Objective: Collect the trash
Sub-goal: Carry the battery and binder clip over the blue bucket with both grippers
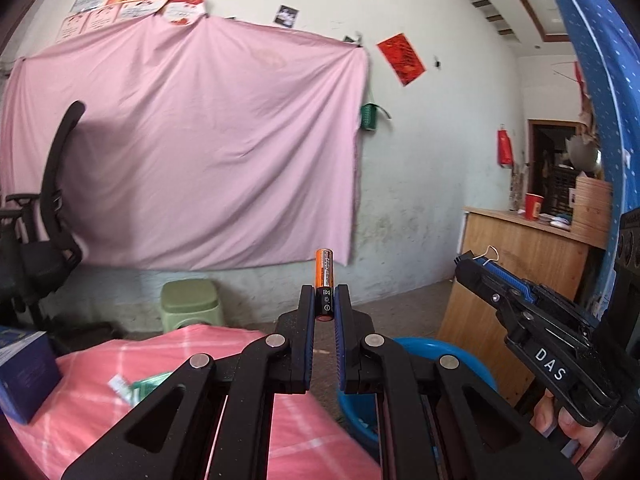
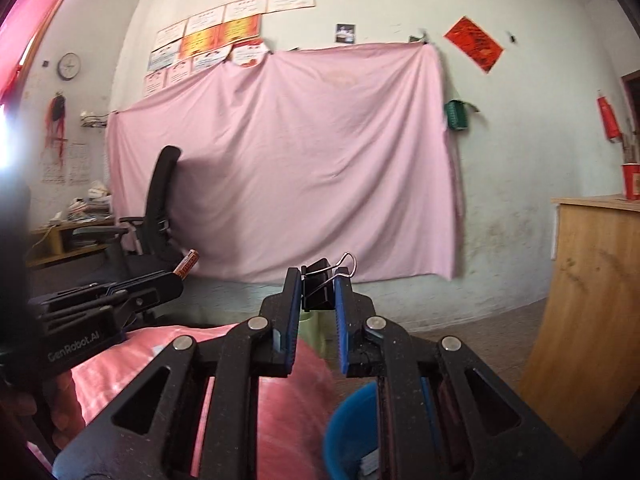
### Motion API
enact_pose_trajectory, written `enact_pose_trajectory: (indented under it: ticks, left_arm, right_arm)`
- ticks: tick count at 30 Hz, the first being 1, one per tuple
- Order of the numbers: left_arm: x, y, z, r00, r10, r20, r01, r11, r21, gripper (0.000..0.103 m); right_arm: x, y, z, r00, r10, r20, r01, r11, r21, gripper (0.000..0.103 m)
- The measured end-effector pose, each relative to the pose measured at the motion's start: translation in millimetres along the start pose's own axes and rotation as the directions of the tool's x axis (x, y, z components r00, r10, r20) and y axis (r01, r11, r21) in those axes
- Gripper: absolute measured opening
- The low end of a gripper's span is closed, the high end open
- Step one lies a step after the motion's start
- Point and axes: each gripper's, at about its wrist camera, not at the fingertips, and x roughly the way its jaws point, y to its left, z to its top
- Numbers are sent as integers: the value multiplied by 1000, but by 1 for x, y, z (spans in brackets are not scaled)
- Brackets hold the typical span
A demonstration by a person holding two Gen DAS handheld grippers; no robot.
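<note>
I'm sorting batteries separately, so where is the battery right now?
The battery stands upright, clamped in the left gripper, held up above the pink cloth and blue bin.

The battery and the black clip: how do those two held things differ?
The battery is an orange and black cylinder; the binder clip is a black wedge with silver wire handles. The battery stands upright in the left gripper, most of it sticking up above the fingertips; the clip sits tilted in the right gripper. Both are pinched at the fingertips and lifted near the blue bin.
</note>
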Motion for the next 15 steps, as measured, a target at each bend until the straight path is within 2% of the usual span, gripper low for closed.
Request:
enact_pose_trajectory:
  ticks: [6, 15]
  left_arm:
    - [30, -33, -1, 997, -79, -20, 79, 997, 23, 7]
    - [82, -79, -11, 975, -168, -142, 172, 985, 14, 7]
  right_arm:
    - [-14, -37, -7, 995, -96, -24, 97, 995, 24, 38]
    - [-12, -86, -30, 972, -180, -152, 199, 973, 119, 38]
